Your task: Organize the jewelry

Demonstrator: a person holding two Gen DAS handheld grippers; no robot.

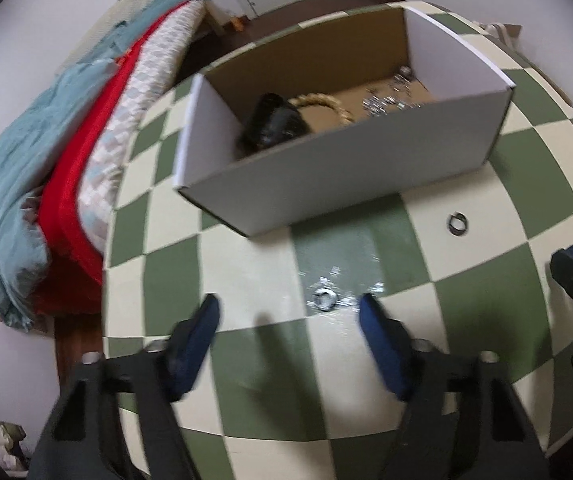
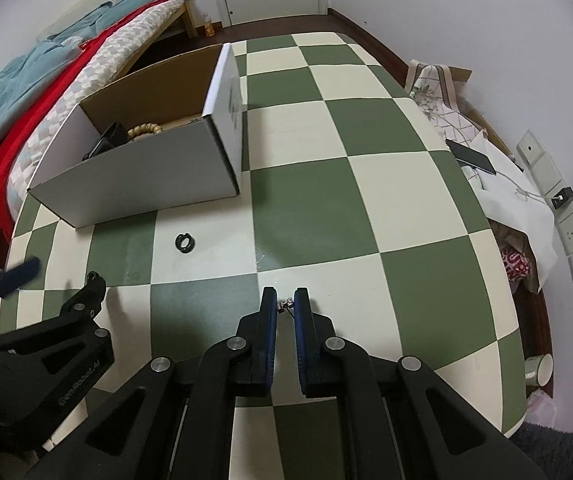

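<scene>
Basically checkered table holds open cardboard box at far left, already collecting beads and dark pieces. Left gripper spread wide, straddling silver ring and glittery chain, likely to grab. Right gripper nearly closed, pinching small earring. Dark ring lies near box.

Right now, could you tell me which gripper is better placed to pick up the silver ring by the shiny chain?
Left. The left gripper is open with the silver ring lying between its fingers, while the right gripper is already closed on a small earring.
</scene>
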